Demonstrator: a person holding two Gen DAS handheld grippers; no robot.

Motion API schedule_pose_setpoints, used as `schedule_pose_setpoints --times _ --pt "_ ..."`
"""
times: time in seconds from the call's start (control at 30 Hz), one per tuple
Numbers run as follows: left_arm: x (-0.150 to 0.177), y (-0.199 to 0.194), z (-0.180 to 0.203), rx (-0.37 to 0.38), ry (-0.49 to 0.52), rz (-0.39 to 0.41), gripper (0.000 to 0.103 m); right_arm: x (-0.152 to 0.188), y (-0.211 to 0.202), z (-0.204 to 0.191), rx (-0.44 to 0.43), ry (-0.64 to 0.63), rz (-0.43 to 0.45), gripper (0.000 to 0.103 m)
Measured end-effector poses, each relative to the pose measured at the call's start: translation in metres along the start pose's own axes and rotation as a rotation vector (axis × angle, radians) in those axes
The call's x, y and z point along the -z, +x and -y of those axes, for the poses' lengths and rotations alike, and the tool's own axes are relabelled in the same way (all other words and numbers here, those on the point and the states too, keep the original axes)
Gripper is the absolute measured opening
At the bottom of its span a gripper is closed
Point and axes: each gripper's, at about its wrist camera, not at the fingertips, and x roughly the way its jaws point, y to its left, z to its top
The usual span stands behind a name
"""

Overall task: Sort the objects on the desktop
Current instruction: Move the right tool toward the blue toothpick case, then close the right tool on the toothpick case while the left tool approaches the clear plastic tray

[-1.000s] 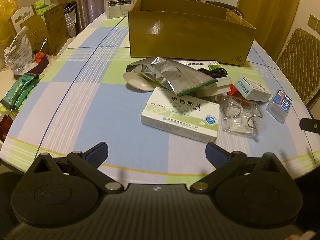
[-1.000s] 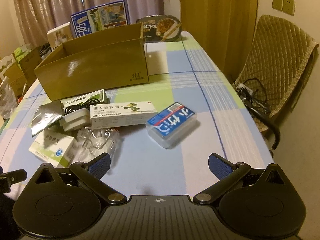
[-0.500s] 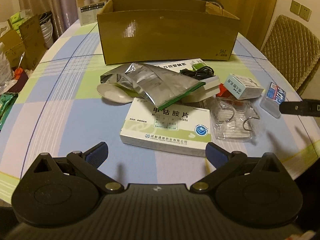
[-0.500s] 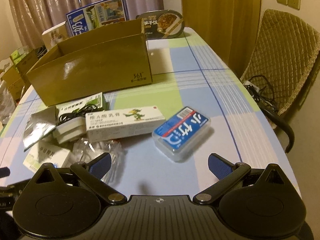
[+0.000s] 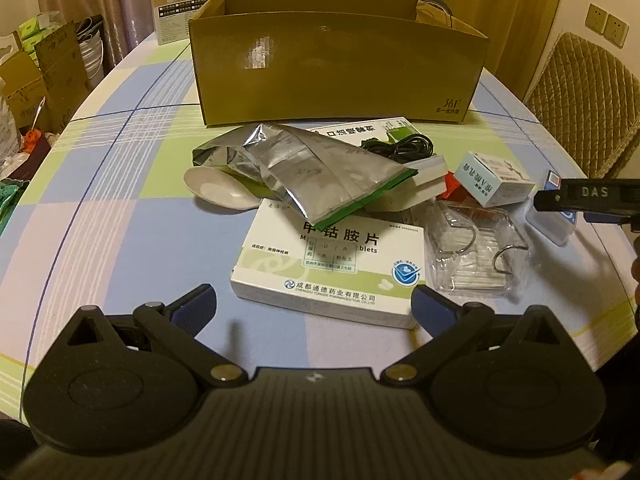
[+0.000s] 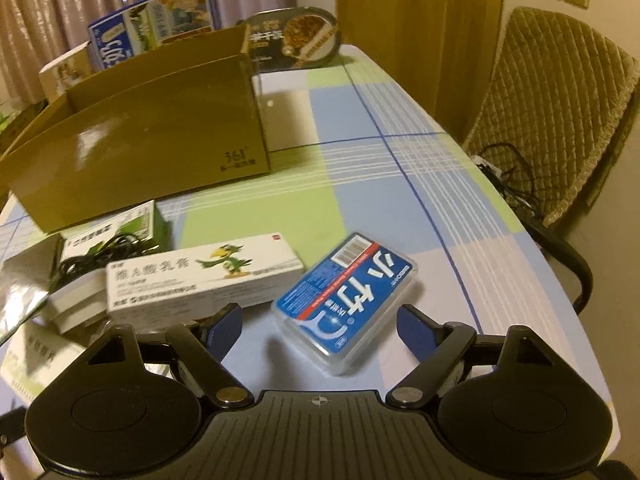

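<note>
A brown cardboard box [image 5: 336, 60] stands open at the back of the table; it also shows in the right wrist view [image 6: 152, 136]. In front of it lie a white-green medicine box [image 5: 332, 264], a silver foil pouch [image 5: 316, 168], a clear plastic pack [image 5: 476, 252] and a small white carton [image 5: 496, 178]. My left gripper [image 5: 314, 306] is open just short of the medicine box. My right gripper [image 6: 316, 326] is open, its fingers either side of a blue-labelled clear floss case [image 6: 346, 300]. A long white carton [image 6: 204, 276] lies left of the case.
A black cable [image 5: 400, 148] and a white spoon-shaped dish [image 5: 218, 190] lie in the pile. Printed cartons [image 5: 180, 0] stand behind the box, a food tray [image 6: 296, 38] leans at the back. A quilted chair [image 6: 556, 120] stands to the right of the table edge.
Both grippers have moved forward. The left one has closed in on the medicine box; the right one has come down around the blue floss case. Both stayed open.
</note>
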Motion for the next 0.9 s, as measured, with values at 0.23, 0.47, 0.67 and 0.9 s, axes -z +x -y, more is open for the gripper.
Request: schedule_pose_setpoints --times 0.23,0.47,0.67,0.9 --pt "-0.001 0.004 0.001 0.011 -0.009 -0.001 0.102 -0.006 0.013 0.003 0.053 0.049 0.000 0.082" --pt "-0.001 0.008 0.002 0.019 -0.011 -0.005 0.102 -0.006 0.022 0.005 0.047 0.049 -0.024 0.076" --pt "0.000 0.008 0.005 0.028 -0.015 -0.007 0.102 0.000 0.018 0.007 0.017 -0.003 -0.021 0.063" --pt "0.000 0.007 0.007 0.028 -0.018 -0.003 0.102 0.006 0.007 0.013 -0.008 -0.051 -0.015 0.059"
